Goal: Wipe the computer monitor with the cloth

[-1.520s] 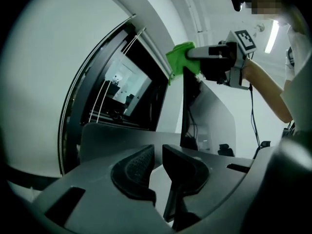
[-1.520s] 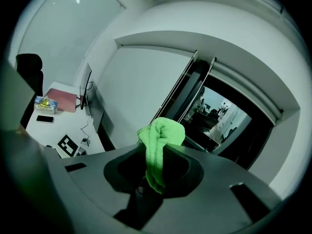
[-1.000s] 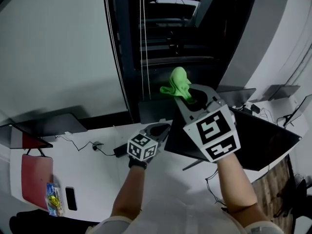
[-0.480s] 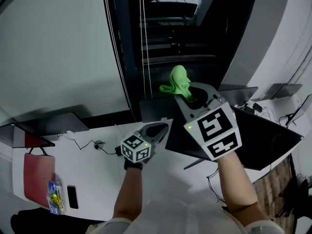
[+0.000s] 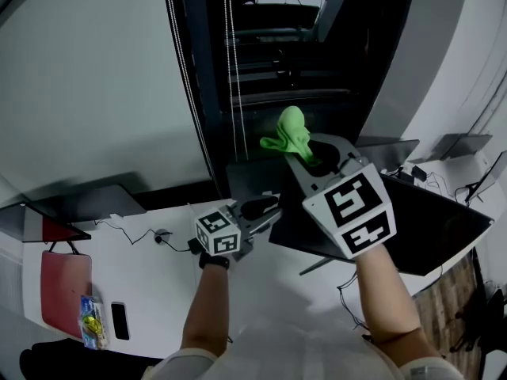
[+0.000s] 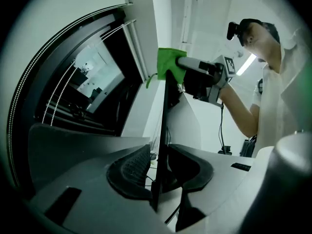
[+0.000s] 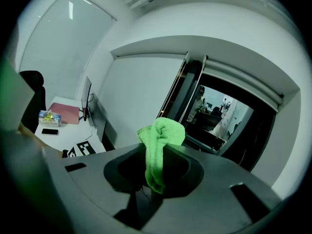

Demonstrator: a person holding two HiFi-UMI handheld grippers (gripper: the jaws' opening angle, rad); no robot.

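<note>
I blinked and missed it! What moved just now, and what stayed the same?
The left gripper twisted round and its back end swung a little to the left; its jaws are now closed on the edge of the monitor. Nothing was let go. The right gripper stayed where it was, holding the cloth up above the monitor, which did not move either.

Monitor (image 5: 428,228) panel blocks centre; left gripper (image 5: 265,206) clamps its left edge, right gripper (image 5: 309,155) with cloth (image 5: 290,133) at its top edge. Desk (image 5: 158,291) leftward open, bar cable (image 5: 139,232), phone (image 5: 119,321).
</note>
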